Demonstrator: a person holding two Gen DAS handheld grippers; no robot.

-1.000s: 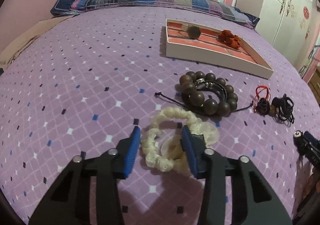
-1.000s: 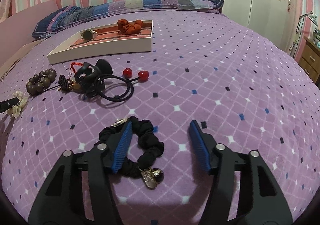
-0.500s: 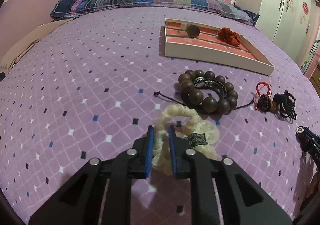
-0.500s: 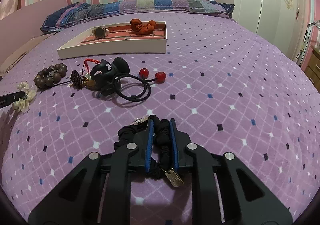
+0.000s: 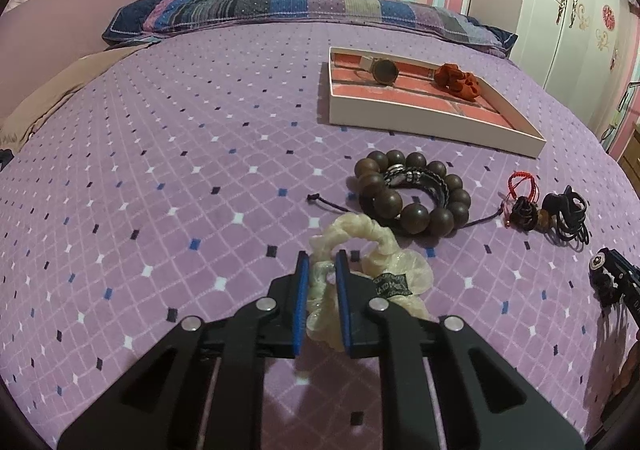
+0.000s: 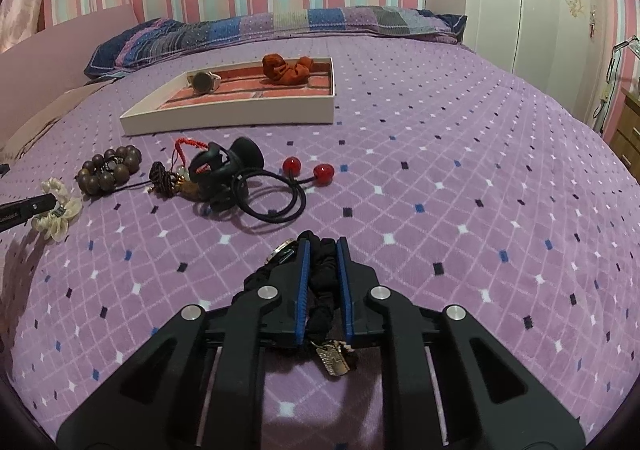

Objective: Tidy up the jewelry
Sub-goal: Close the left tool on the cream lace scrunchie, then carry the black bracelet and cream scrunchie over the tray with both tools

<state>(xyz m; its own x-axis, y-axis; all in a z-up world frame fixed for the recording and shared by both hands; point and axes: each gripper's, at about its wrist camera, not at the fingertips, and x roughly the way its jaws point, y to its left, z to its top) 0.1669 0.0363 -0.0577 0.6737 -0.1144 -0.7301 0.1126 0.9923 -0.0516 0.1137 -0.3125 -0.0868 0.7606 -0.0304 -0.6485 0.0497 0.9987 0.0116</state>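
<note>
Purple diamond-patterned bedspread [image 5: 168,154] filled both views, striped wall and patchwork pillow [image 5: 280,8] behind; soft, yielding ground for pickup.

Left gripper [image 5: 321,300] was clamped on the cream scrunchie [image 5: 372,246], blue pads pinching one gathered fold near its rim; right gripper [image 6: 322,286] was clamped on the black scrunchie [image 6: 320,278], whose metal charm [image 6: 332,356] dangled below the jaws. Both scrunchies looked light, soft and compressible; likely no slip risk on the fabric, but a pinch on a single fold could let the loop sag or swing, and the charm might snag; a hold across the full band would seem safer.

White tray [image 5: 416,120] with red lining lay well ahead of both, already holding a watch [image 5: 382,70] and a rust-red scrunchie [image 5: 456,80].

Between grippers and tray: wooden bead bracelet [image 5: 412,194], just beside the cream scrunchie, its dark cord [image 5: 332,204] running close under it; red string charm [image 5: 520,190]; black hair ties [image 6: 272,194] with a black claw clip [image 6: 224,166]; red ball hair tie [image 6: 308,168]; lifting high before crossing would probably avoid dragging these.
</note>
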